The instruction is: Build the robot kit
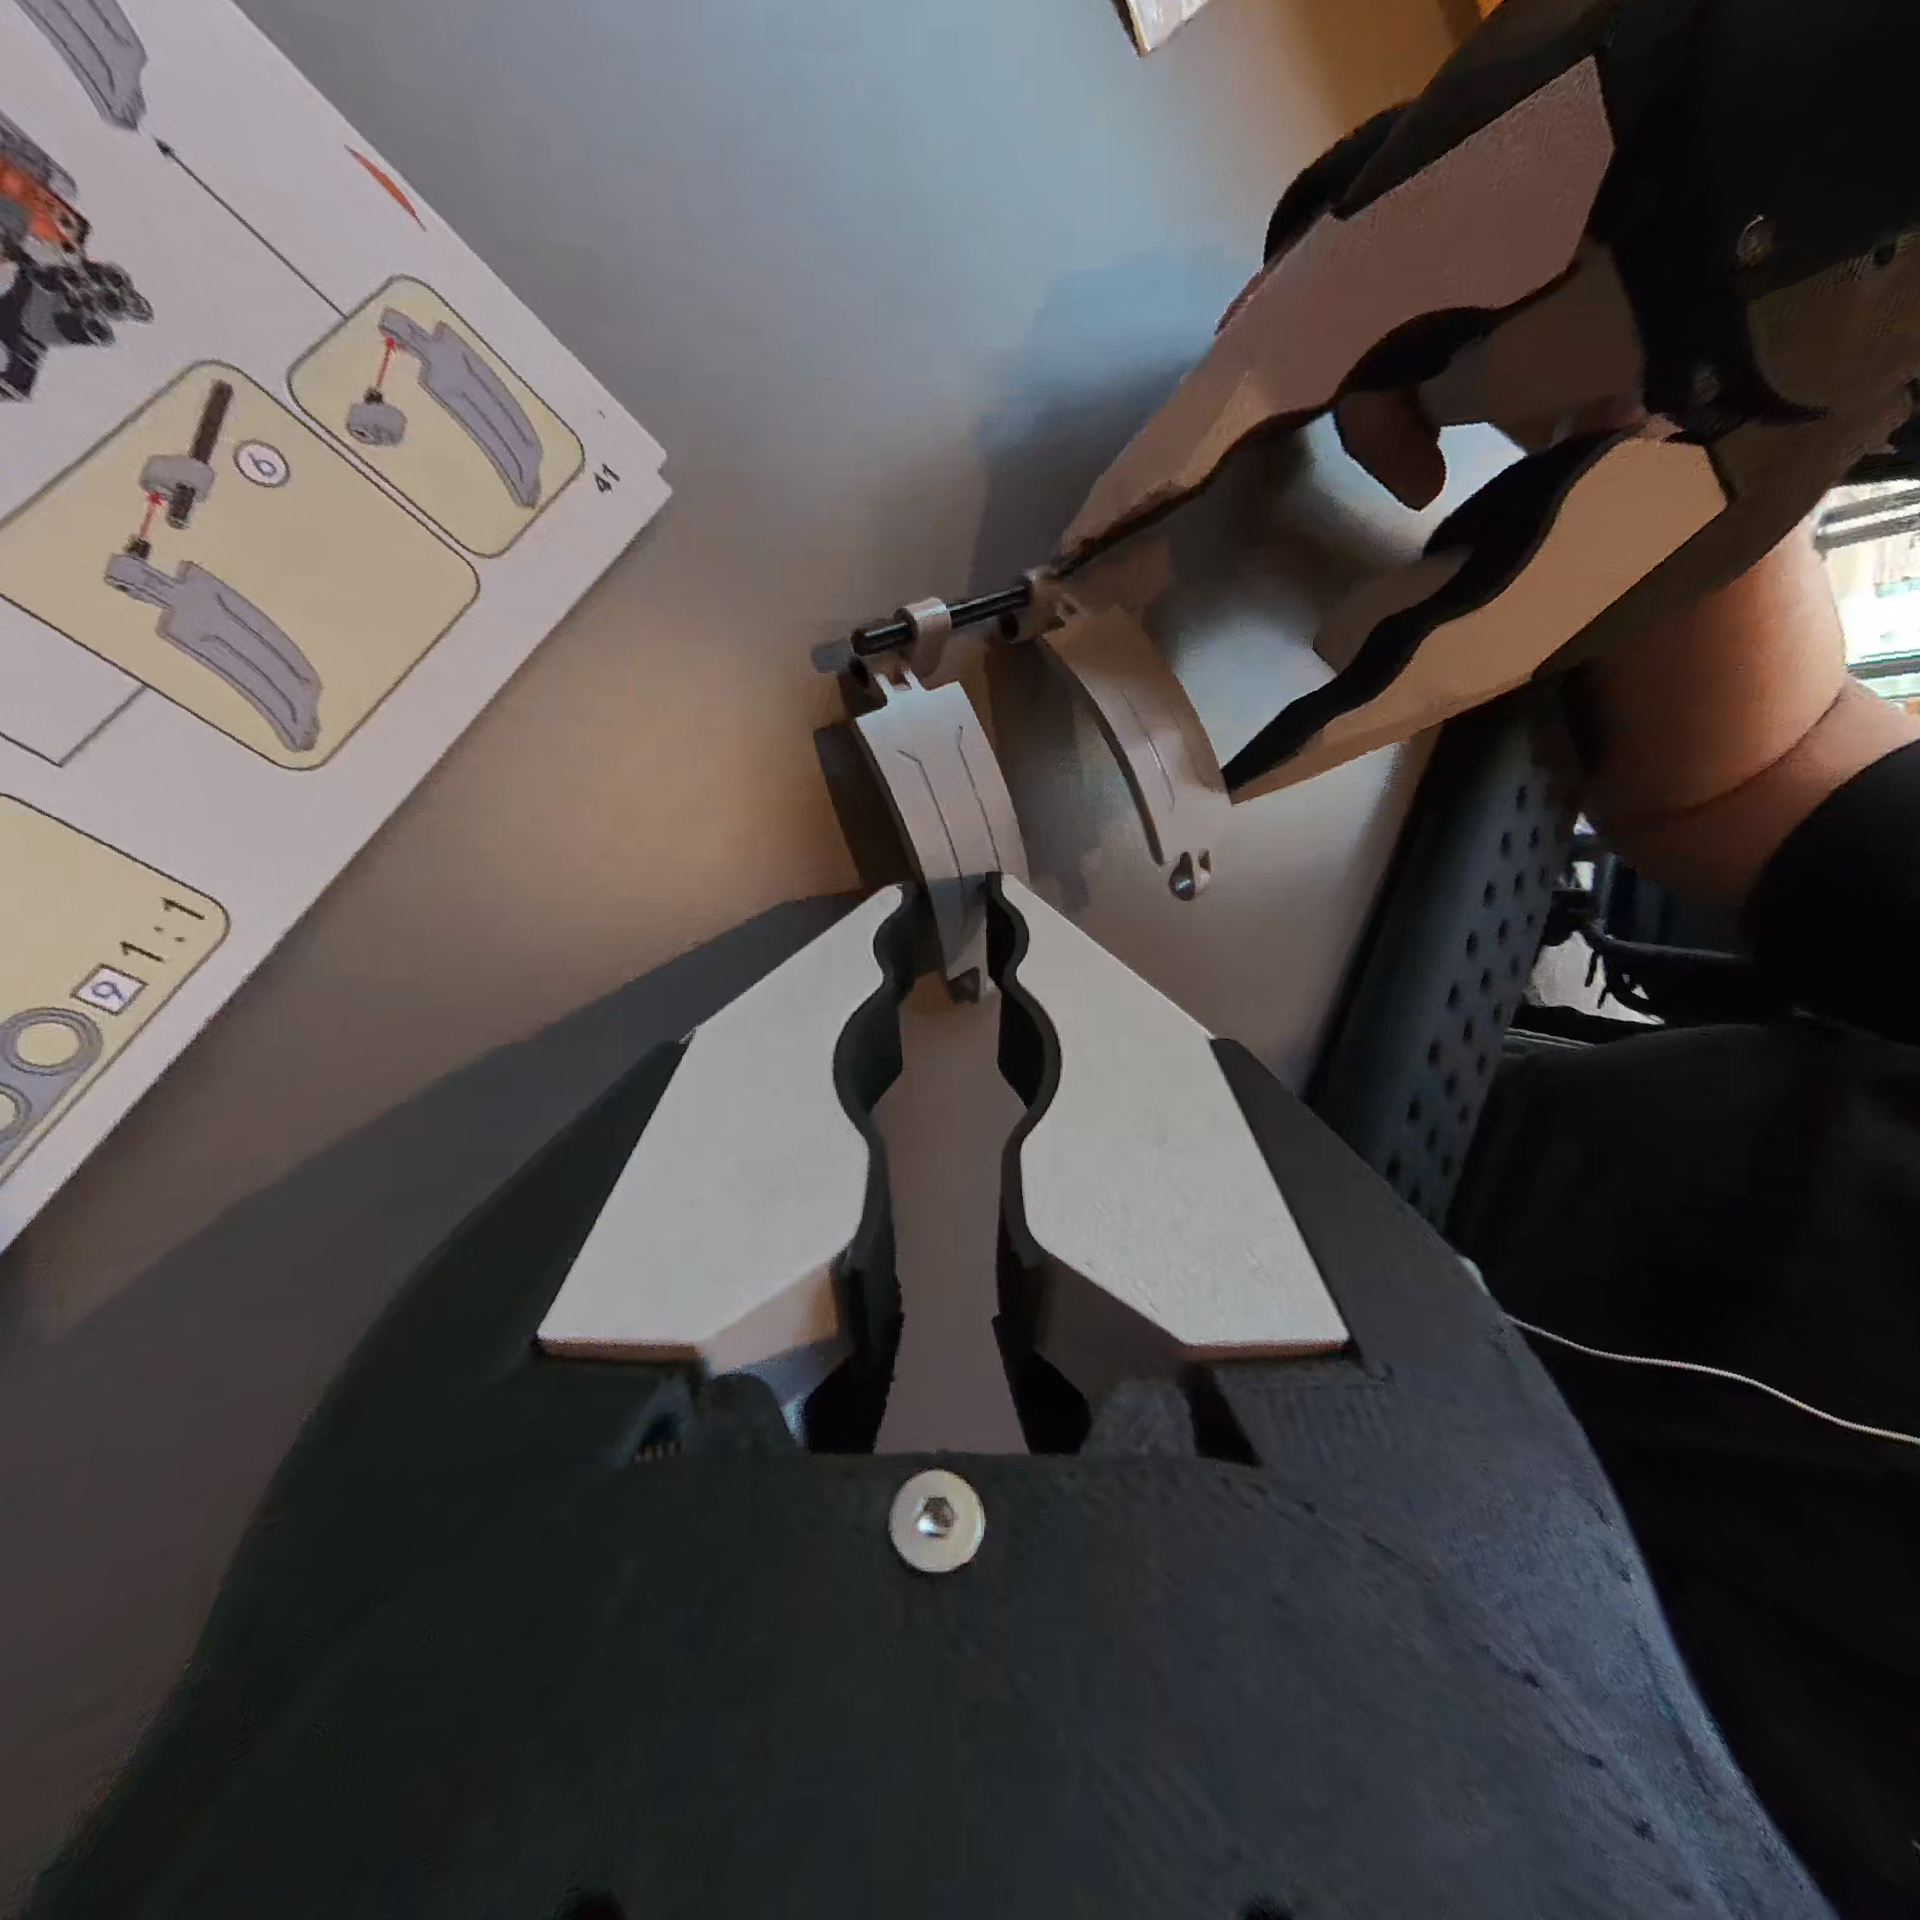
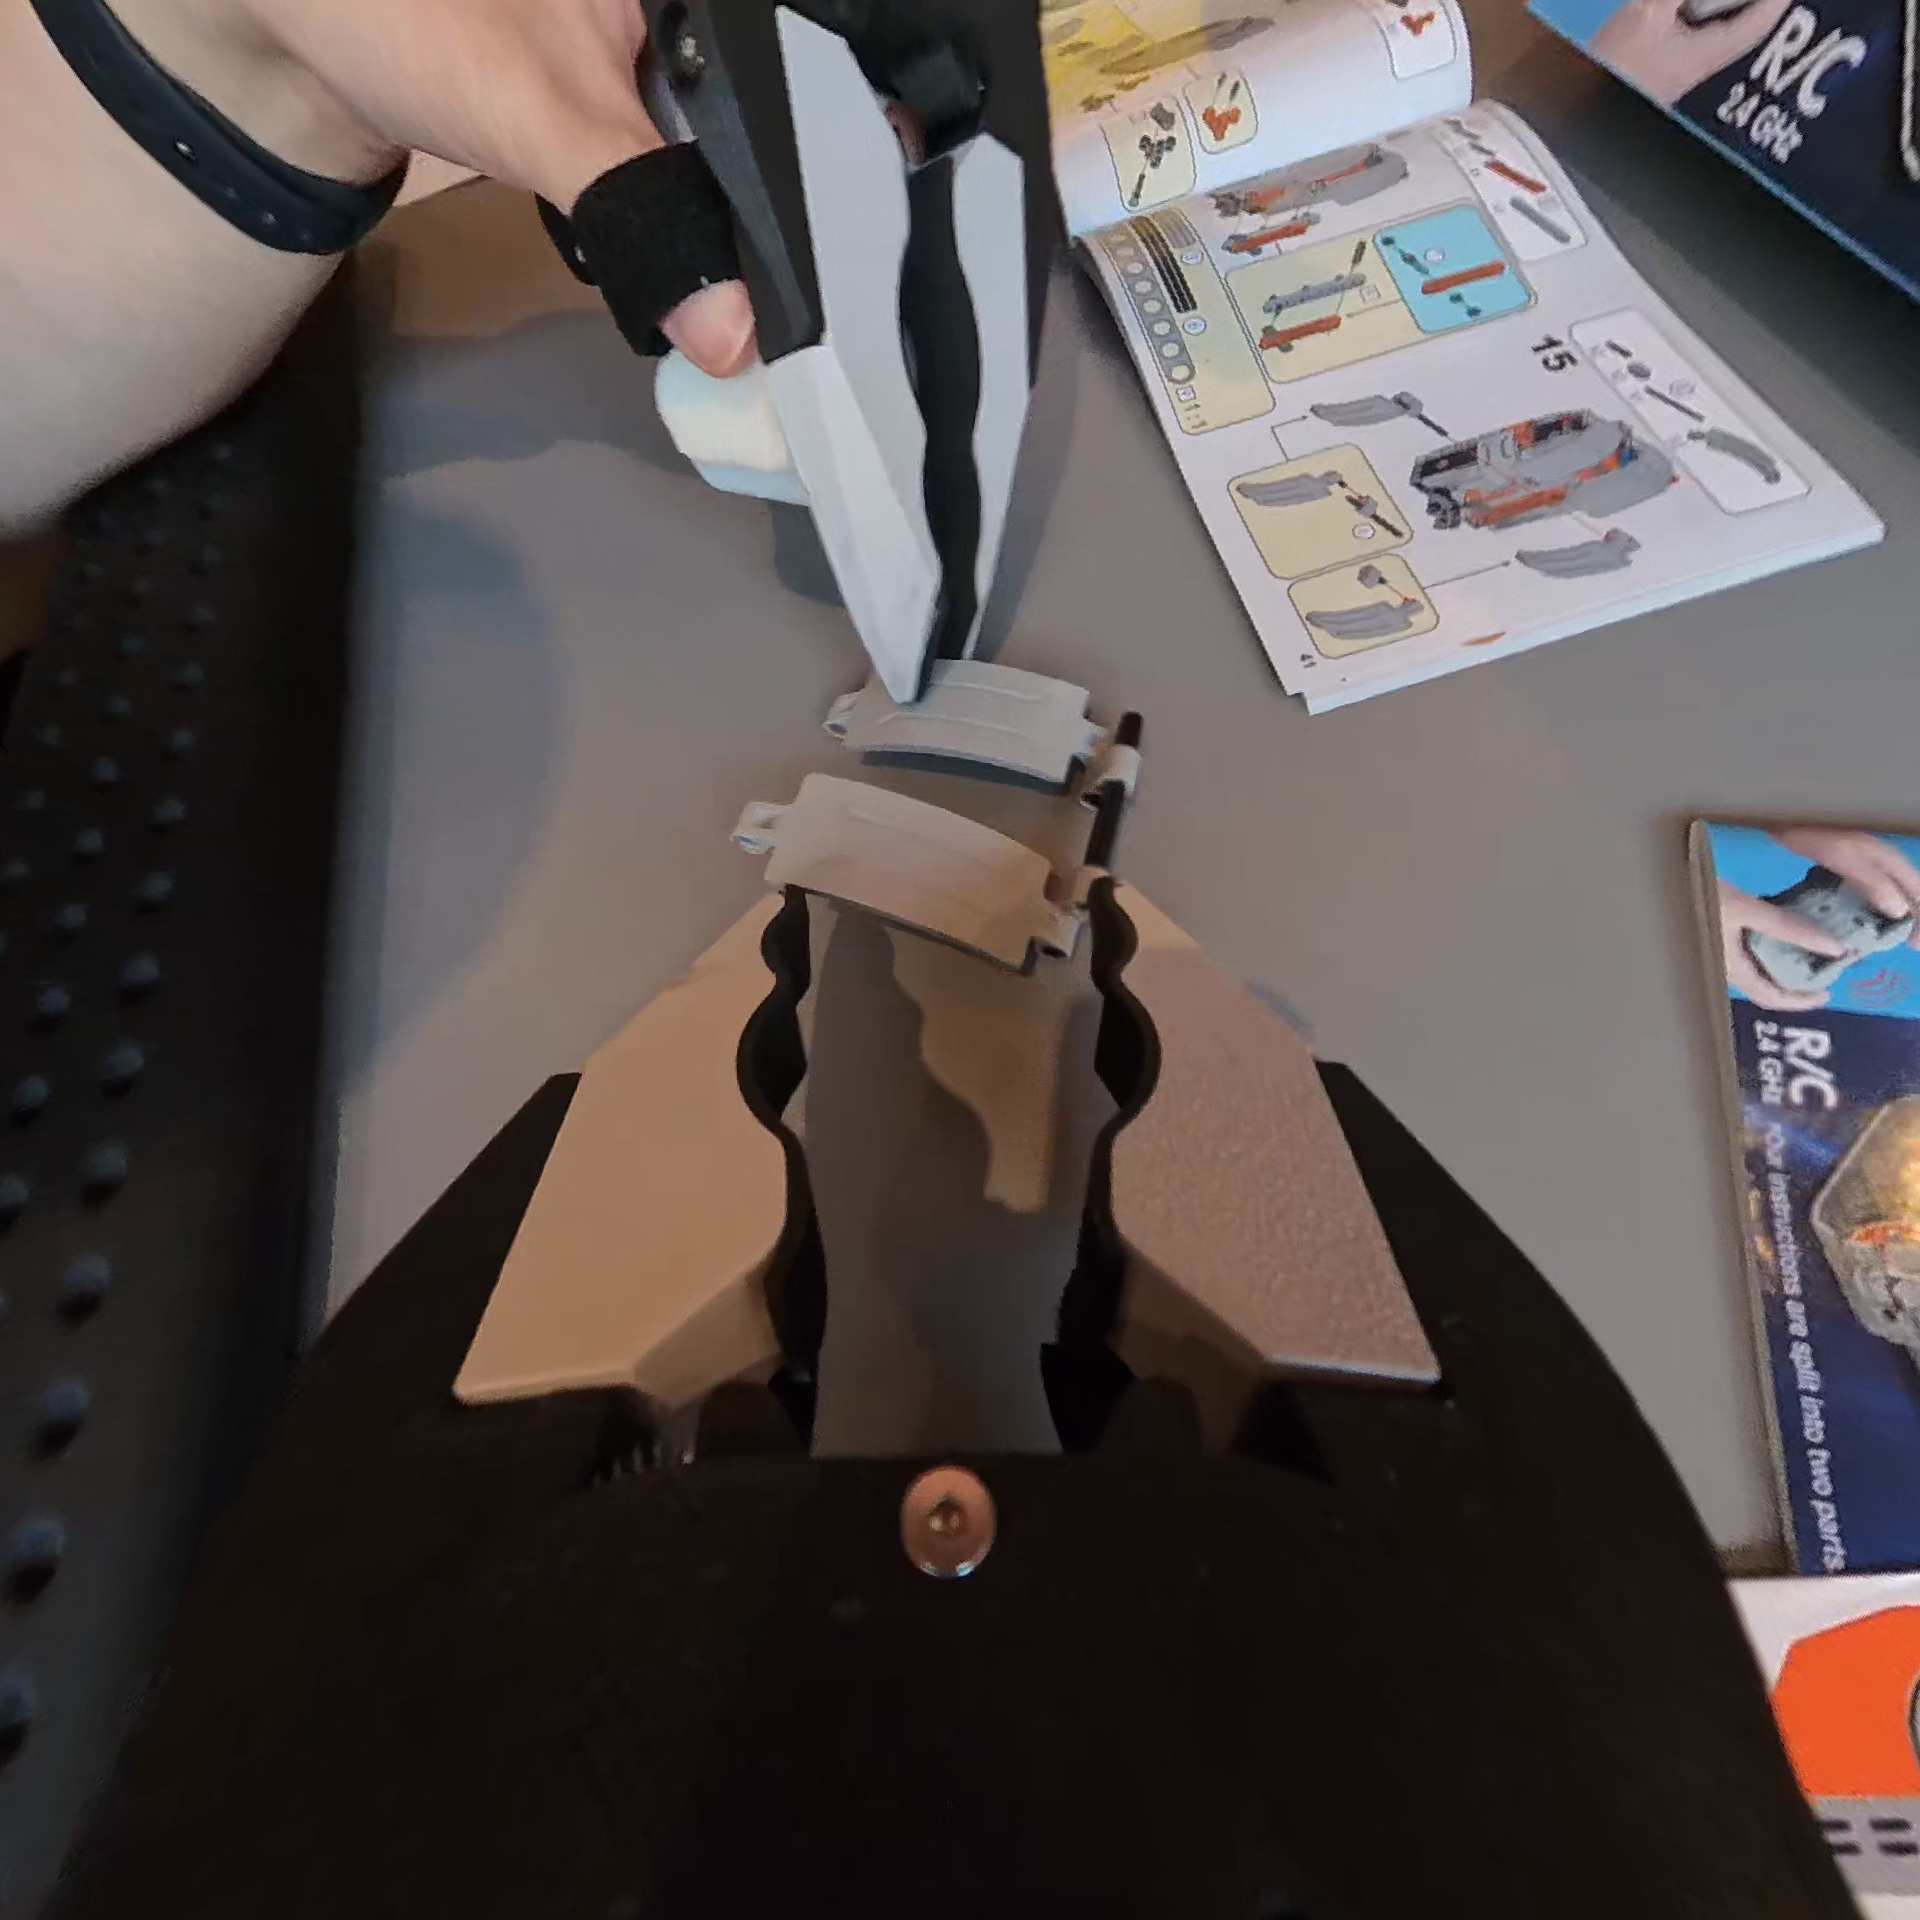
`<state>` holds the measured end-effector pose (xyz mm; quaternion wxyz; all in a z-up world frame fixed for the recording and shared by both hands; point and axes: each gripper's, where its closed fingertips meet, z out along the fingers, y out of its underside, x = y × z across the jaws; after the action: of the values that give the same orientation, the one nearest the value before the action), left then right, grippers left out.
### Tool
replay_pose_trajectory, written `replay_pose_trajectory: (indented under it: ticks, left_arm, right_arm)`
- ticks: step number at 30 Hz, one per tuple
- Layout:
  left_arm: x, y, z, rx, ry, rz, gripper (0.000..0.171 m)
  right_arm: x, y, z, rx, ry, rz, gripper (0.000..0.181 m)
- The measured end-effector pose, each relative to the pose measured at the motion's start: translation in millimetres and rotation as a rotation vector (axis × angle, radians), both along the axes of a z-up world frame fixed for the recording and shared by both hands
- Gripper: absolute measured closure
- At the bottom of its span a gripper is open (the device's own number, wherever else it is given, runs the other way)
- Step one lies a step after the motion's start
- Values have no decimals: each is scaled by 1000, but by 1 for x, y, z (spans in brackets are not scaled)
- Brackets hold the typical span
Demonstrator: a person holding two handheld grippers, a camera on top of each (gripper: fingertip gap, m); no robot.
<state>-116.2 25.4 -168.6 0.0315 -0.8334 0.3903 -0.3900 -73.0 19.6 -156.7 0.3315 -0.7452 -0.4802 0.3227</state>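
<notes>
Two curved grey toy-building panels sit side by side on one black axle [image 1: 987,613] that carries a small grey bush [image 1: 923,623]. My left gripper [image 1: 961,894] is shut on the tip of one panel [image 1: 940,790], with its jaws nearly closed. In the right wrist view the left gripper [image 2: 945,665] comes down from above onto the far panel [image 2: 977,717]. My right gripper [image 2: 940,899] is shut on the near panel [image 2: 904,883], one fingertip at each end. In the left wrist view the right gripper [image 1: 1148,665] holds that panel [image 1: 1143,727] from the upper right. The axle [image 2: 1107,821] joins both panels just above the grey table [image 2: 1403,883].
An open instruction booklet [image 2: 1455,364] lies at the back right and also shows in the left wrist view [image 1: 260,520]. A blue printed leaflet [image 2: 1818,1143] and an orange-and-white sheet [image 2: 1839,1683] lie at the right. A dark box [image 2: 1766,104] is behind. A black perforated surface [image 2: 156,935] borders the table's left.
</notes>
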Motion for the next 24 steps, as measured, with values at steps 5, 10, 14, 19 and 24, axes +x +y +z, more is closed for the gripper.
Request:
replay_pose_trajectory:
  ticks: [5,10,14,19,24]
  left_arm:
    - [1,-21,10,-156,-57,-38,163]
    - [0,-12,27,-80,-119,-28,170]
    - [-3,-26,12,-151,-49,-69,170]
    - [-7,-44,6,-241,-5,-121,168]
    - [-14,-29,12,-216,-28,-60,167]
  right_arm:
    - [10,-8,7,-109,80,40,123]
    - [9,-12,27,-200,216,45,122]
    - [5,-7,16,-143,138,12,124]
    - [-2,-9,-2,-19,8,62,130]
    - [-11,-17,-2,4,-2,112,134]
